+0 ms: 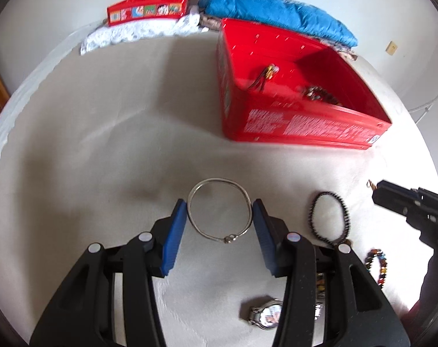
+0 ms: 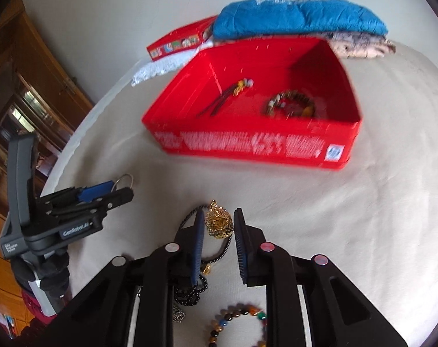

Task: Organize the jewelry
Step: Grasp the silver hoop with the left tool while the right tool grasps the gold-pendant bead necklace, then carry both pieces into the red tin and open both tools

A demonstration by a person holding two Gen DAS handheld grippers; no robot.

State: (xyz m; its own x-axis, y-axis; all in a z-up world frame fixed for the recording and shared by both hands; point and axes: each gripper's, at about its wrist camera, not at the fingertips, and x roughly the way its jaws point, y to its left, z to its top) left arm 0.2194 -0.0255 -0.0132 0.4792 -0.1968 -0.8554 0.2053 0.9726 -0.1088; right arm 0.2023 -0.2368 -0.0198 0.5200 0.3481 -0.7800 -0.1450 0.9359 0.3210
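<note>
- Left wrist only: left gripper (image 1: 219,211) clamped across thin silver wire bangle (image 1: 219,210), near open red cardboard box (image 1: 305,128); steel wristwatch (image 1: 263,313) below.
- Right wrist only: right gripper (image 2: 219,225) clamped on gold filigree pendant (image 2: 219,223), nearer than box.

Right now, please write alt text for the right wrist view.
The right gripper holds a gold pendant between its blue fingers above a cream cloth. Behind stands an open red box containing two jewelry pieces.

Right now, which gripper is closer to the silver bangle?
Left. The left gripper has its jaws on either side of the silver bangle; the right gripper is off to the side, around a gold pendant.
</note>
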